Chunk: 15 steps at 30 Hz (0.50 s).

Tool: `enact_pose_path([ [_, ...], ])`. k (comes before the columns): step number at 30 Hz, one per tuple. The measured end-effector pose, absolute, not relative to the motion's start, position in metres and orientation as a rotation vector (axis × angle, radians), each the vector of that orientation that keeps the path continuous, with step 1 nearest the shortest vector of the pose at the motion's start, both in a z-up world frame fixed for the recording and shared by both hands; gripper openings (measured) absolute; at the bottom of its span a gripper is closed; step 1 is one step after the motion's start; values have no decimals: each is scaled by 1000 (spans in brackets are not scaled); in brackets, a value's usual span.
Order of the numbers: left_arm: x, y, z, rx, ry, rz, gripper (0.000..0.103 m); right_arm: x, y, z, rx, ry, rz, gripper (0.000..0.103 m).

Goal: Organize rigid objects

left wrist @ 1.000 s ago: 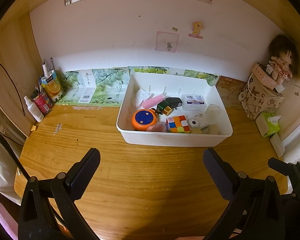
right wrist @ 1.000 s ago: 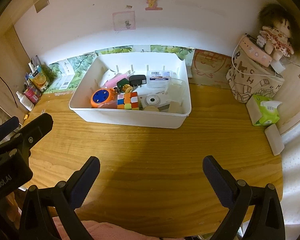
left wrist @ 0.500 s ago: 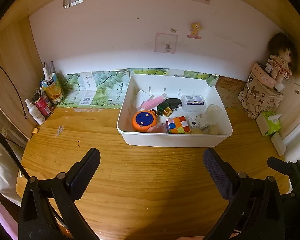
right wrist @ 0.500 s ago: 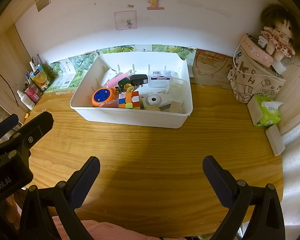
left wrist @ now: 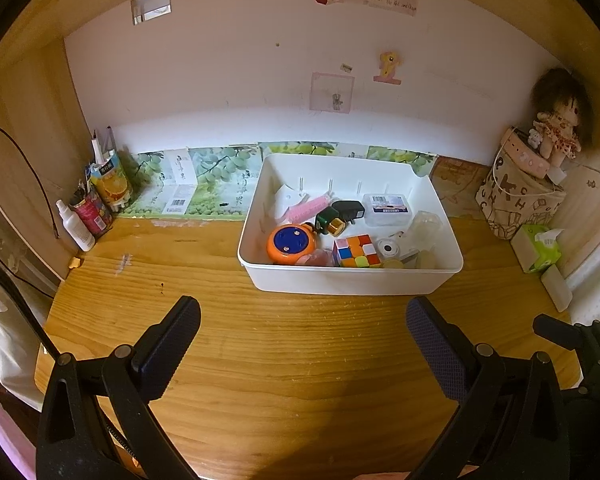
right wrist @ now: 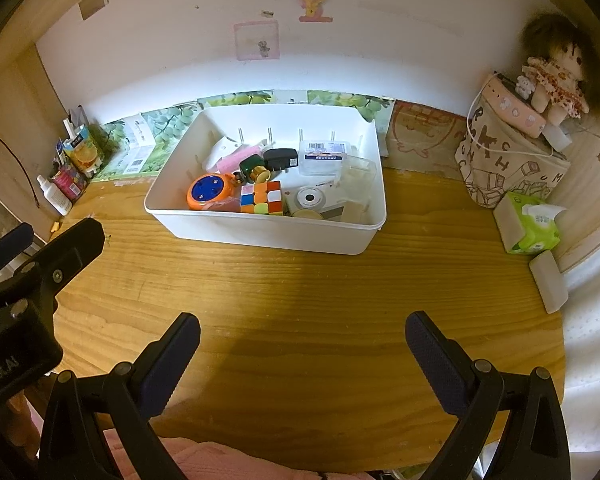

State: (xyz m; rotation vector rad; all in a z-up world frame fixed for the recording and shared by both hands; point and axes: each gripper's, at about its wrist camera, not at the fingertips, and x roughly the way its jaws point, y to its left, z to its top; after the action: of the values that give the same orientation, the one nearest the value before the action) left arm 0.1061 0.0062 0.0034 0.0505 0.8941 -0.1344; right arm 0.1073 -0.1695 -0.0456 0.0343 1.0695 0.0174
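Two grippers, our left gripper (left wrist: 303,334) and right gripper (right wrist: 302,344), gape wide and empty above the worktop (right wrist: 300,288), short of the white bin (right wrist: 260,230) holding the Rubik's cube (right wrist: 261,197) and orange disc toy (right wrist: 209,191).

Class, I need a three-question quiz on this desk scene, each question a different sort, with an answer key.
1. True or false: the multicoloured puzzle cube lies inside the white plastic bin.
2. Which sits left of the cube? A) round orange and blue toy B) green tissue pack C) rag doll
3. Fill in: the left gripper and right gripper are both ____ and holding nothing.

Key: 1 true; 2 A; 3 open.
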Motion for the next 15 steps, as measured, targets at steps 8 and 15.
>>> enact_pose_path([
  [8,97,8,8,51,875,-137,102,98,-167,-42,32,1056,24,103],
  [15,87,10,13,52,853,-137,102,89,-165,-40,31,1041,29,103],
])
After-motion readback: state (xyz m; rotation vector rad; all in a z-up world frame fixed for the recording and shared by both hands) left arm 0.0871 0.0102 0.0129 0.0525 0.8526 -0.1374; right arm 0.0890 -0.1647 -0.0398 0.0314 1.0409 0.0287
